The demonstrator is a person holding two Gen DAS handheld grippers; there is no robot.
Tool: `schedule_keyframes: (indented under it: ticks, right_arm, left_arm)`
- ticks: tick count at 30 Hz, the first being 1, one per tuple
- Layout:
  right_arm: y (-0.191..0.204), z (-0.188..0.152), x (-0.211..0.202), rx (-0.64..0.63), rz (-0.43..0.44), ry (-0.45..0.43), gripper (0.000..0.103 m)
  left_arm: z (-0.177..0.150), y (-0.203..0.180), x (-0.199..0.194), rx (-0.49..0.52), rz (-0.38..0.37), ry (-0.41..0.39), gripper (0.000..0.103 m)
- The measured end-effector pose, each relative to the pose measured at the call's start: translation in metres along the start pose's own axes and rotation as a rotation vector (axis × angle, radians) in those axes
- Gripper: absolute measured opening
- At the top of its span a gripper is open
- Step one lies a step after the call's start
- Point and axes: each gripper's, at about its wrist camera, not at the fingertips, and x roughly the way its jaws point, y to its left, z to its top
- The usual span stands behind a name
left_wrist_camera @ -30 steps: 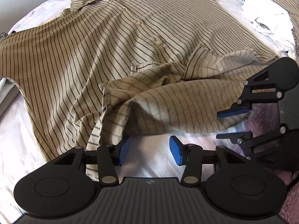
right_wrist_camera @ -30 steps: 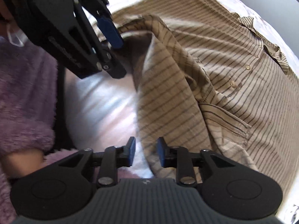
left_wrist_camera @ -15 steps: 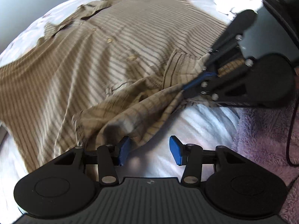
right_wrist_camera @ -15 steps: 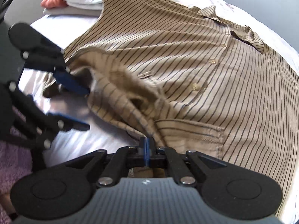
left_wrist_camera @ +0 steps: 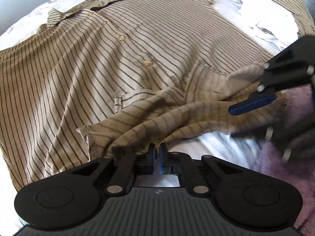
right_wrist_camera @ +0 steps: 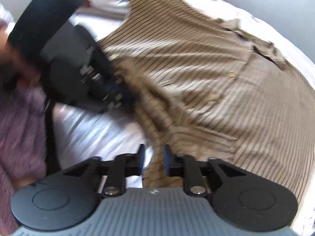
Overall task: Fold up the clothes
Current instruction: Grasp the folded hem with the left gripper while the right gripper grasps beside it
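Nearest in the left wrist view, the left gripper (left_wrist_camera: 156,158) is pinching its 2 blue pads together on a bunched fold at the lower edge of the striped shirt (left_wrist_camera: 110,63), the cloth rising in a ridge just above the pads. In the right wrist view, the right gripper (right_wrist_camera: 153,160) is standing with its jaws apart, having just been opening; a strip of the striped shirt (right_wrist_camera: 206,90) is hanging between the pads, and the blur is hiding whether they are pressing on it. From the left view, the right gripper (left_wrist_camera: 250,118) is reaching in from the right edge over the rumpled hem, 1 blue finger lying on the fabric. A fuzzy purple sleeve (left_wrist_camera: 291,153) is showing beside it. Beyond, the shirt is lying spread on the white bedsheet (left_wrist_camera: 206,143), buttoned front up, collar at the far side. Farthest off, folded white cloth (left_wrist_camera: 269,17) is sitting on the bed's upper right.
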Motion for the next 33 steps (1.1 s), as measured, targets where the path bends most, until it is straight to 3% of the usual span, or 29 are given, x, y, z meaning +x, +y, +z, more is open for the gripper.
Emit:
schedule_keyframes:
  ticks: [1,3,5,6,10,15,20,27,33]
  right_arm:
    - [0.006,-0.002,0.005,-0.034,-0.025,0.02,0.042]
    - [0.012,-0.003,0.021,-0.079,-0.091,0.074,0.04]
    - [0.013,-0.003,0.033,-0.092,-0.092,0.124,0.026]
    - [0.014,-0.003,0.033,-0.103,-0.085,0.129,0.008]
    - [0.013,-0.001,0.008,-0.087,-0.005,0.105,0.002]
    - [0.012,-0.004,-0.031,-0.024,0.124,0.1,0.001]
    - [0.027,-0.014,-0.049,-0.023,0.133,0.116,0.001]
    - [0.043,-0.03,-0.066,0.003,0.154,0.097,0.003]
    - [0.042,-0.038,-0.088,0.034,0.147,0.066,0.007]
  left_arm:
    - [0.0,-0.001,-0.002,0.007,-0.004,0.005,0.0]
    - [0.001,-0.002,-0.006,0.014,-0.01,0.012,0.0]
    - [-0.001,-0.003,-0.015,0.01,-0.026,0.014,0.0]
    - [-0.003,-0.003,-0.021,0.005,-0.037,0.013,0.0]
    - [-0.01,-0.008,-0.046,0.03,-0.075,0.026,0.0]
    - [-0.025,-0.018,-0.066,0.015,-0.212,0.064,0.0]
    - [-0.042,-0.031,-0.062,0.001,-0.253,0.12,0.0]
    - [-0.061,-0.038,-0.079,-0.017,-0.27,0.114,0.0]
    - [-0.066,-0.014,-0.114,-0.073,-0.19,0.042,0.008]
